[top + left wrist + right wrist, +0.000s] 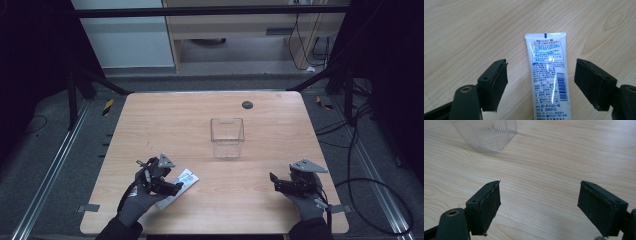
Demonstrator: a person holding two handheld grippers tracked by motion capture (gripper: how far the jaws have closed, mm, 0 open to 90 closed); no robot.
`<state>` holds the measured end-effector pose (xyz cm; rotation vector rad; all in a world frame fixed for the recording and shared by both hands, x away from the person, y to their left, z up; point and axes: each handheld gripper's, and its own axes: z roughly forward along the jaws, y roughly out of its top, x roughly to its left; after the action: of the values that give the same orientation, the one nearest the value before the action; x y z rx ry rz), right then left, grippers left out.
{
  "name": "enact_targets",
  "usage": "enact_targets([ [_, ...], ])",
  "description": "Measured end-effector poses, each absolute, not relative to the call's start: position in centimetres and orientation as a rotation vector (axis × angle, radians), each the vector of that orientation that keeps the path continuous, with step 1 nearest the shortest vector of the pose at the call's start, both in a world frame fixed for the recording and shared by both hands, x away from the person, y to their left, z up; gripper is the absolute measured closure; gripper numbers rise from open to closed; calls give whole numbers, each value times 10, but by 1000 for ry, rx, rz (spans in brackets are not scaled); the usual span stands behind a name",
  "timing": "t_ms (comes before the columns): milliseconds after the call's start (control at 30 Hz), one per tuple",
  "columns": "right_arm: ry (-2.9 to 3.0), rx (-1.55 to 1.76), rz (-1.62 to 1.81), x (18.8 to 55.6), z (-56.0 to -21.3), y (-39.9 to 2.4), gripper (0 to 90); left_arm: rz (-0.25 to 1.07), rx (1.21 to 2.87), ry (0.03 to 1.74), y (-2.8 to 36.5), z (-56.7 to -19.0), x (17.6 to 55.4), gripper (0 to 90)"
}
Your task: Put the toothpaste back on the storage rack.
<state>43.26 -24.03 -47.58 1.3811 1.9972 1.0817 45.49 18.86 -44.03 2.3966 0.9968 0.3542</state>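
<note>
- The left gripper [540,85] has its two black jaws spread wide, one on each side of a white tube [550,77]; neither pad touches it, and bare wood shows in the gap on both sides.
- The tube lies flat on the wooden table [474,30], its crimped flat end pointing away from the gripper and its lower part running out of the bottom of the left gripper view.
- Its label carries a red-bordered box of small blue Japanese text near the crimp, a blue-bordered panel of fine print below that, and a barcode along the right edge.
- Near the bottom the readable writing is "ガードハロー N", "165 g" and a phone number that looks like "0120-193-696"; the rest is too small to read.
- In the high view the tube [181,183] sits at the near left of the table, just in front of the gloved left hand [137,202].
- The right gripper [539,205] also has its jaws wide apart, with nothing but wood between them.
- A clear ribbed plastic container [227,137] stands upright near the table's middle, well apart from the tube.
- A small dark round disc [247,104] lies near the far edge.
</note>
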Motion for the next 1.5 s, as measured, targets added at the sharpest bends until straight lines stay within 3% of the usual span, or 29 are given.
enact_targets([
  [633, 2009, 1382, 1076, 430, -477, -240, 174, 259, 2529, 970, 169, -447, 469, 238],
  [1500, 2022, 1381, 1079, 431, -477, -238, 175, 172, 2595, 991, 164, -470, 477, 320],
])
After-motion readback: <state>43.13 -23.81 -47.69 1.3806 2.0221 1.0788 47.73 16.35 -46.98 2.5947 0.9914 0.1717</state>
